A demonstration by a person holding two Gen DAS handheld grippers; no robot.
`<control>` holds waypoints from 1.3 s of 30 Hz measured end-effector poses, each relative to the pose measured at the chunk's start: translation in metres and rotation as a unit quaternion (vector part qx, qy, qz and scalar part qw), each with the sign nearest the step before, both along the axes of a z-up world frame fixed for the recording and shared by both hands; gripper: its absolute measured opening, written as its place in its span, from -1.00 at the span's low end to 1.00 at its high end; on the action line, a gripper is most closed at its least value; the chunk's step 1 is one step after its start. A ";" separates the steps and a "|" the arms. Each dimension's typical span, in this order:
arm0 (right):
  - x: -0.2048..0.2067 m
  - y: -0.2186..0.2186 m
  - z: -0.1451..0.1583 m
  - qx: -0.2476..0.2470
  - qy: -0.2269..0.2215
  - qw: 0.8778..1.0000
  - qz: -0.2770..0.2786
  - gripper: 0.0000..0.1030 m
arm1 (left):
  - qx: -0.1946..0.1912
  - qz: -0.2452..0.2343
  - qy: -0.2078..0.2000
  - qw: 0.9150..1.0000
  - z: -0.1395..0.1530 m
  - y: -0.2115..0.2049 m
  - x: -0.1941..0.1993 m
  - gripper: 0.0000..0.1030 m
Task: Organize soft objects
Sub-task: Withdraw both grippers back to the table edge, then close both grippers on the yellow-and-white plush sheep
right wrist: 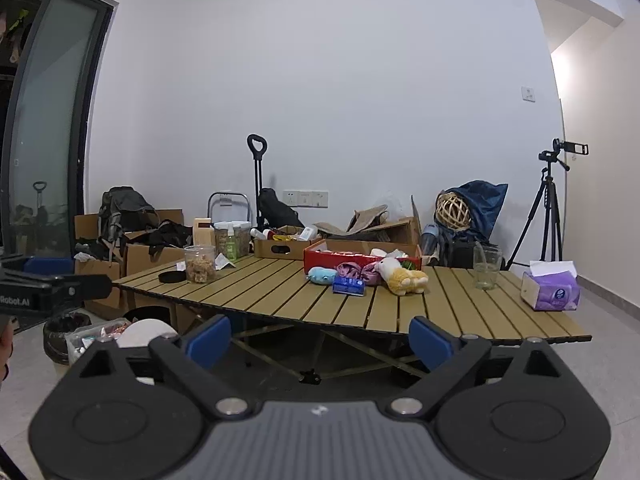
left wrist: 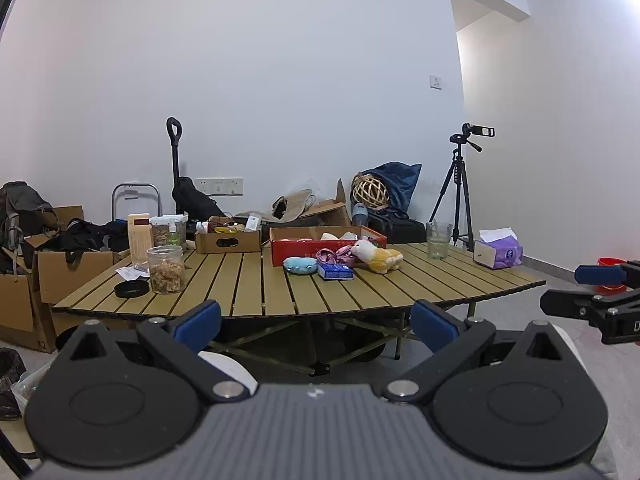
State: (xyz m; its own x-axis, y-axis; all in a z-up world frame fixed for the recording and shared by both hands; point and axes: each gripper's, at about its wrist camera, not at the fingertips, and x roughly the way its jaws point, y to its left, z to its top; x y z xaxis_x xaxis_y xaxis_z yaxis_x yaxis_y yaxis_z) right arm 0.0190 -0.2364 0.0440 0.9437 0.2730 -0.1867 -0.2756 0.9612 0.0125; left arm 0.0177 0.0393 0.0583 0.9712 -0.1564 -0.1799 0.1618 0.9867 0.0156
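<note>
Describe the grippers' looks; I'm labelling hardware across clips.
Both match: the left gripper and right gripper have blue pads on black linkage arms, round black discs, silver pivot pins and a ribbed grey body. White lettering shows on each one's side.

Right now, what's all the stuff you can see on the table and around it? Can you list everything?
table: 1, tan slats, middle of room
red box: 1, red, table's far side
blue plush: 1, light blue, in front of red box
yellow plush: 1, white and yellow, lying right of blue plush
pink cloth: 1 bundle, pink-purple, between the plushes
blue packet: 1, blue, nearest of the group
glass: 1, clear, right side
tissue pack: 1, purple, right end
jar: 1, clear, brown contents, left side
black lid: 1, beside jar
tripod: 1, black, floor, right
left gripper: 1, black with blue pads, open
right gripper: 1, same colours, open
</note>
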 end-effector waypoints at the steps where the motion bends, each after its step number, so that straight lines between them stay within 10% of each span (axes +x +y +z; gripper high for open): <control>1: 0.001 0.001 0.000 -0.001 0.001 1.000 0.002 0.87 | -0.002 0.000 0.000 1.000 0.000 0.001 0.001 1.00; 20: 0.048 0.000 0.002 0.003 0.010 1.000 -0.002 0.87 | -0.002 -0.011 0.010 1.000 0.003 -0.004 0.050 1.00; 39: 0.229 -0.029 -0.034 0.025 0.078 0.996 -0.026 0.85 | 0.018 -0.029 0.084 0.996 -0.028 -0.030 0.234 1.00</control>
